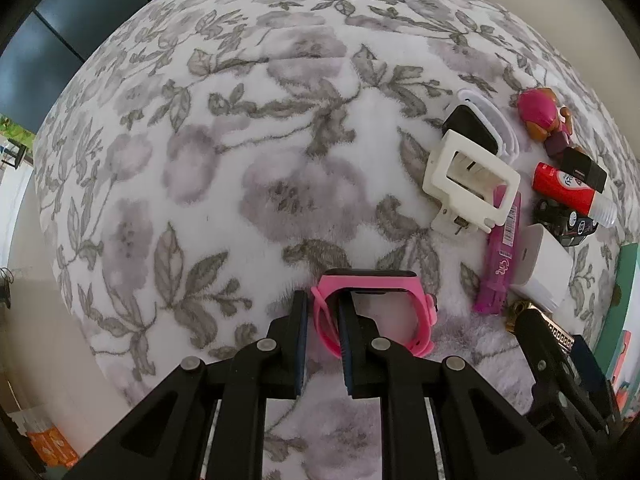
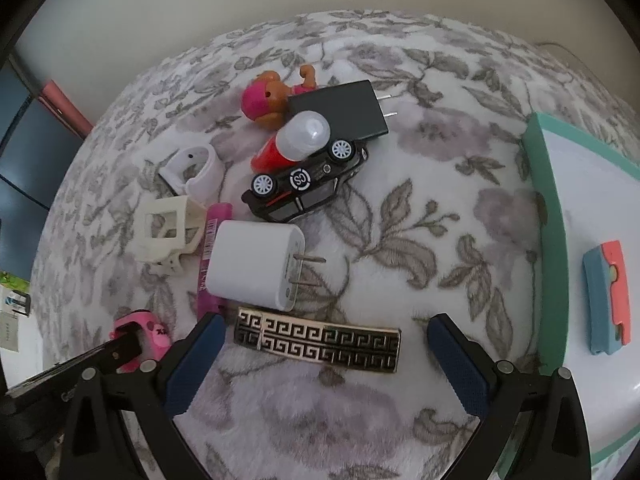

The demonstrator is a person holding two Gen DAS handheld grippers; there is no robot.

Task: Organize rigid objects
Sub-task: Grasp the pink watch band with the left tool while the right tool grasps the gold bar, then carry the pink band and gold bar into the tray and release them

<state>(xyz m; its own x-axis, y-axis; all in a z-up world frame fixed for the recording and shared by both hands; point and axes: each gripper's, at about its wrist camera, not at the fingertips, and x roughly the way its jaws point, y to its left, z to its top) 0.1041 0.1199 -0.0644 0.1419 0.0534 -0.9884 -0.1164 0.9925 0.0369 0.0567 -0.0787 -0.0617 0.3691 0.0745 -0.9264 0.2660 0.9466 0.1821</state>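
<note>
My left gripper [image 1: 323, 304] is shut on the strap of a pink watch [image 1: 380, 280], which rests on the floral blanket [image 1: 240, 160]; the watch also shows in the right wrist view [image 2: 140, 332]. My right gripper [image 2: 324, 340] is open, its fingers on either side of a gold and black patterned bar [image 2: 320, 342] lying flat on the blanket. A white charger [image 2: 256, 264], a purple tube [image 2: 212, 236], a black toy car [image 2: 304, 184], a red and white tube [image 2: 292, 144], a black charger [image 2: 340, 110] and a pink toy figure [image 2: 268, 98] lie beyond it.
A green-rimmed white tray [image 2: 548, 216] at the right holds a blue and coral block [image 2: 608, 296]. A cream plastic frame [image 2: 168, 228] and a white band [image 2: 196, 168] lie at the left of the pile. A wall rises behind the blanket.
</note>
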